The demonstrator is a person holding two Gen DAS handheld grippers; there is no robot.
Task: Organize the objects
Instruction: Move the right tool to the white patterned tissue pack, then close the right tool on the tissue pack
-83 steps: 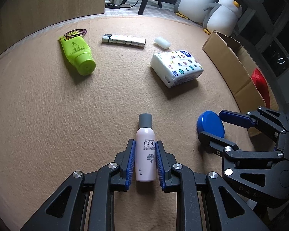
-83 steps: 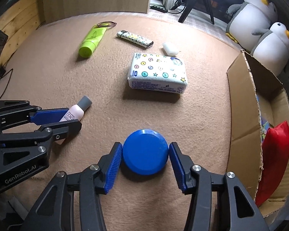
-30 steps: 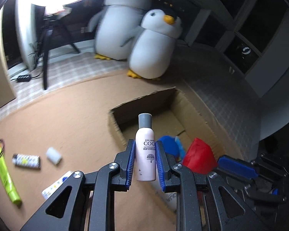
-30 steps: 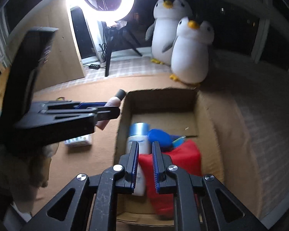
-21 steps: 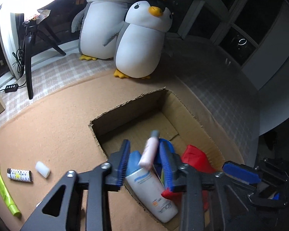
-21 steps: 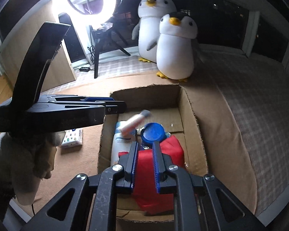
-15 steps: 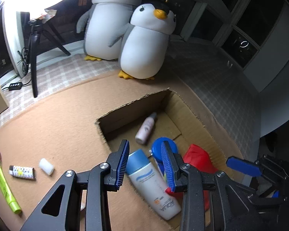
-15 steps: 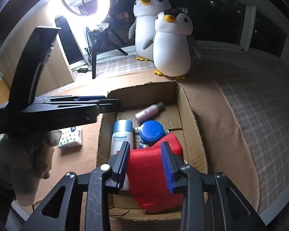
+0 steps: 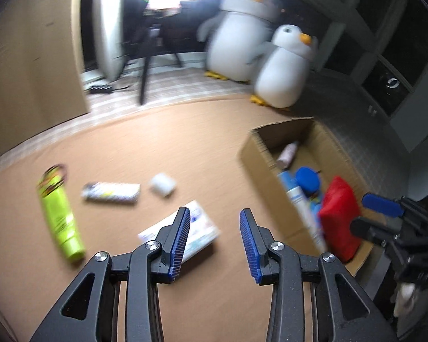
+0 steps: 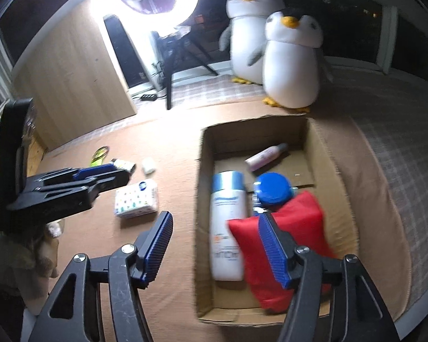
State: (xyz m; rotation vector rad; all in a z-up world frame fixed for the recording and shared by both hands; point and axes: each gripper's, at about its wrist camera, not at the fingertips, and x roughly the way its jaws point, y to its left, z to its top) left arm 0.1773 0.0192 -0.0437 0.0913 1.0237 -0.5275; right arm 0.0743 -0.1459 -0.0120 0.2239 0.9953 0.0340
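Both grippers hang empty over the tan mat. The left gripper [image 9: 214,242] has nothing between its blue pads and its jaws are opening, at a moderate gap. The right gripper [image 10: 218,249] is over the near end of the cardboard box [image 10: 202,171], its jaws opening wider, also with nothing gripped; the red pouch [image 10: 288,245] merely lies below it in the box.

In the box I can see a pink bottle [image 10: 266,154], a blue round tin [image 10: 272,189], a tall white bottle [image 10: 228,228] and the pouch. Out on the mat, to the left of the box, lie a tissue pack [image 9: 197,235], a small white roll [image 9: 162,183], a patterned tube [image 9: 111,192] and a green tube [image 9: 58,213].

What matters for the next pick is that the tissue pack lies just below and slightly left of the left gripper's pads, partly hidden by its left finger. In the right wrist view the pack sits well to the left of the right gripper, with the left gripper above it. So the left hand is plainly the nearer one, I'd say. The pack's long side runs slantwise to the left gripper's pads, so I'd expect a slight turn of the wrist to close across the short side. That view is blurred, so its exact angle is hard to call.
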